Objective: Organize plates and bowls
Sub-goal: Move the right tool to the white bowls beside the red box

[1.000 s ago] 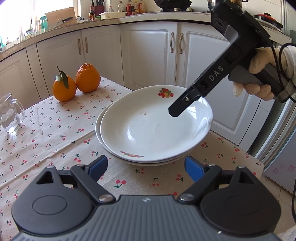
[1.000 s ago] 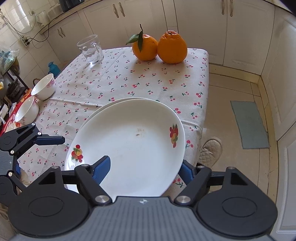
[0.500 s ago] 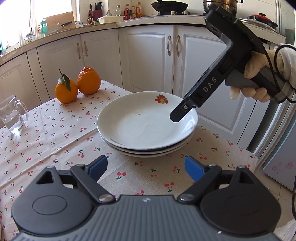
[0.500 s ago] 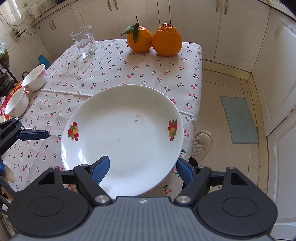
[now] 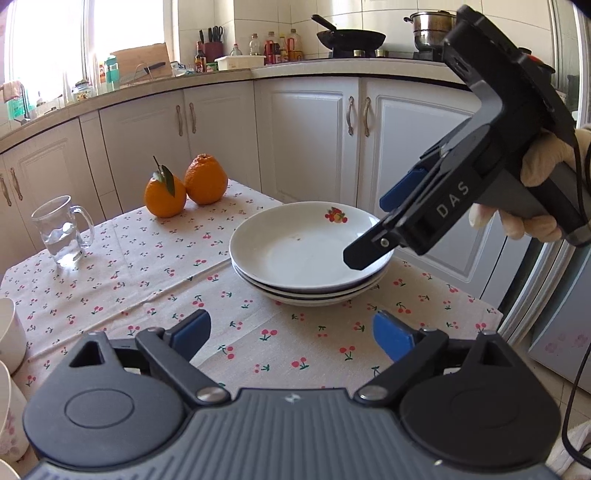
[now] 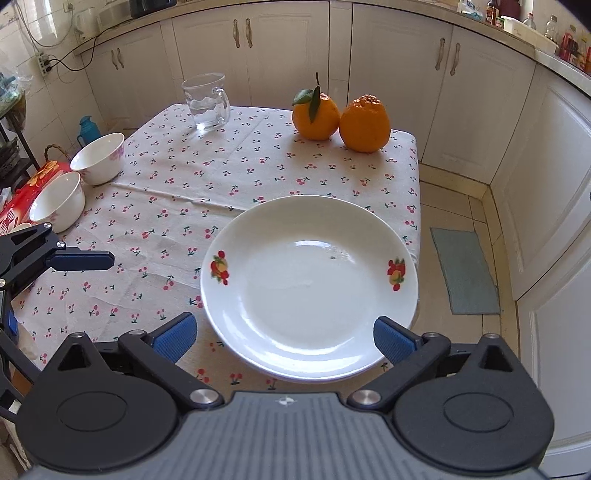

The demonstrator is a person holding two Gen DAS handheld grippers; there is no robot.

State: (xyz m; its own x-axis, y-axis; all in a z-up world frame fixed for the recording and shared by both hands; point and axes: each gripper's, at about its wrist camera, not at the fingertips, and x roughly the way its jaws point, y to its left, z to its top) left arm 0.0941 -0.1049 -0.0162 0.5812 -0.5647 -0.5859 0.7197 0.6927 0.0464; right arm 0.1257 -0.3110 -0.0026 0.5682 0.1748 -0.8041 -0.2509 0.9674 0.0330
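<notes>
Where the kitchen wraps around us in white cabinets (image 5: pixel 310 140), we see the bench (image 6: pixel 258 173) under its cherry-print cloth carrying everything. On its near right corner sits the stack of plates (image 6: pixel 310 288), white with small fruit prints, three rims showing from the side in our left wrist view, while our right wrist view looks down into the top plate only. That left view alone shows the counter with a black pan (image 5: pixel 351 37) and a steel pot (image 5: pixel 430 33), and our gloved right hand (image 5: pixel 535 192) around its handle. Our right gripper (image 6: pixel 284 336) hangs just above the stack's near rim with its blue pads spread wide and nothing between them. Our left gripper (image 5: pixel 291 336) is equally wide and empty, low over the cloth, apart from the plates. Only the right view shows two white bowls (image 6: pixel 77 184) at the bench's left edge, side by side, and a grey mat (image 6: pixel 465 269) on the floor. Two oranges (image 5: pixel 184 188) touch at the far edge, with a glass mug (image 5: pixel 62 230) near them.
</notes>
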